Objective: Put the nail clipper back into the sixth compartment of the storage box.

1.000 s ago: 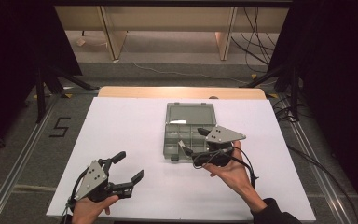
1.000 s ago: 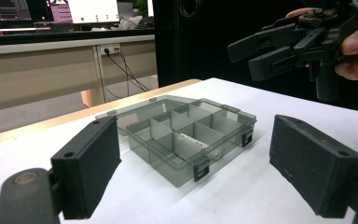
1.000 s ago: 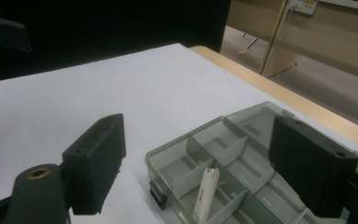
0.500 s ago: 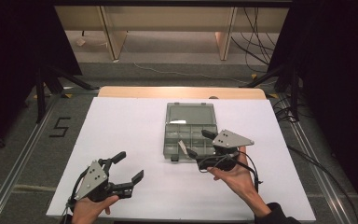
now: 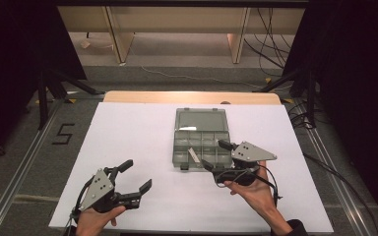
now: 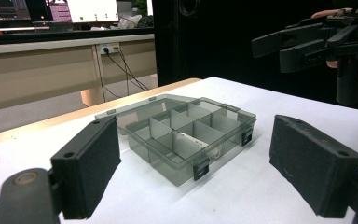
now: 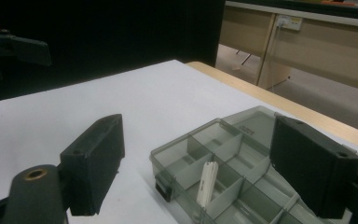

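Lying on the white table (image 5: 142,132) near its far middle, a smoke-grey compartment box (image 5: 200,142) is shown with its lid (image 5: 200,119) folded flat behind it toward the far edge. A small white piece (image 5: 194,155) is seen leaning in one of the front compartments, propped against a divider. The right gripper (image 5: 216,154) is held just above the box's near right corner, its jaws spread apart and nothing grasped between them. Compared with the frame a second ago, it has been drawn slightly rightward and nearer the person, so that the jaws are now placed over the front edge rather than over the compartments. The left gripper (image 5: 135,176) is held low over the near left of the table, well apart from the box, jaws likewise spread and unloaded; its position is unchanged. The box and white piece are also unmoved.
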A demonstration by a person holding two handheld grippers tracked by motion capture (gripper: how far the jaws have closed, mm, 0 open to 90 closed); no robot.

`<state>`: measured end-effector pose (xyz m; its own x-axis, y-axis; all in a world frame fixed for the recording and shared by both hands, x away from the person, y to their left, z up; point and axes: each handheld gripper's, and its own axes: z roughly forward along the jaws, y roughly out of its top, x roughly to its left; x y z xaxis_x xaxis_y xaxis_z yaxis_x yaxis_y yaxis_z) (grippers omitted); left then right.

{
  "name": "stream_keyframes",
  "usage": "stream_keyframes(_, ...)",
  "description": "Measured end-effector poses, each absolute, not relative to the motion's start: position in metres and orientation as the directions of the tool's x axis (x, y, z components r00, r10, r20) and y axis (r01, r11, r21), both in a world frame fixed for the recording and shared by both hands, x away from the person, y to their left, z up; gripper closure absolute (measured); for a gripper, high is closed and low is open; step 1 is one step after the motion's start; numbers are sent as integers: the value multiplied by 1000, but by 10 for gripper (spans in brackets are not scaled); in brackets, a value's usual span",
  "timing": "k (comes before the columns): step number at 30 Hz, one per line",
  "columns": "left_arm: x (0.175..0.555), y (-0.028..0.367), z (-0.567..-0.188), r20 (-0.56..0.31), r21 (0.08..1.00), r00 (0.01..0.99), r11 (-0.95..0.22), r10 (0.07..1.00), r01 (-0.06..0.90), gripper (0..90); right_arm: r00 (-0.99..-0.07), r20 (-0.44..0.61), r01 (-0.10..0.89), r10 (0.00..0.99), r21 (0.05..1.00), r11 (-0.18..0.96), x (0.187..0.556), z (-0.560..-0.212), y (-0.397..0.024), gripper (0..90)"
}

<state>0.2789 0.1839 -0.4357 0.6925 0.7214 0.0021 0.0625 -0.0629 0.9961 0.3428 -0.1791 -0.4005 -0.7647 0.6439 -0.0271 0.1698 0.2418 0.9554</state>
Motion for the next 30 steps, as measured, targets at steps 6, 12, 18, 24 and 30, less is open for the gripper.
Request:
stream_keyframes(6, 279, 184, -436, 1, 996, 692, -62, 722, 63, 156, -768, -20, 175, 640, 955, 241, 339, -405, -184, 186)
stream_keyframes(12, 279, 184, -436, 2, 996, 692, -63, 722, 63, 155, -761, -19, 179, 649, 955, 237, 335, -407, -188, 181)
stream_keyframes(18, 279, 184, -436, 1, 996, 692, -62, 722, 64, 155, -758, -33, 161, 652, 959, 235, 331, -409, -193, 175)
stream_keyframes(24, 279, 184, -436, 2, 996, 692, -63, 722, 63, 156, -752, -32, 150, 658, 964, 219, 328, -412, -198, 160)
stream_keyframes(30, 279, 184, -436, 1, 996, 692, -63, 722, 64, 156, -755, -4, 169, 656, 965, 200, 321, -414, -205, 157)
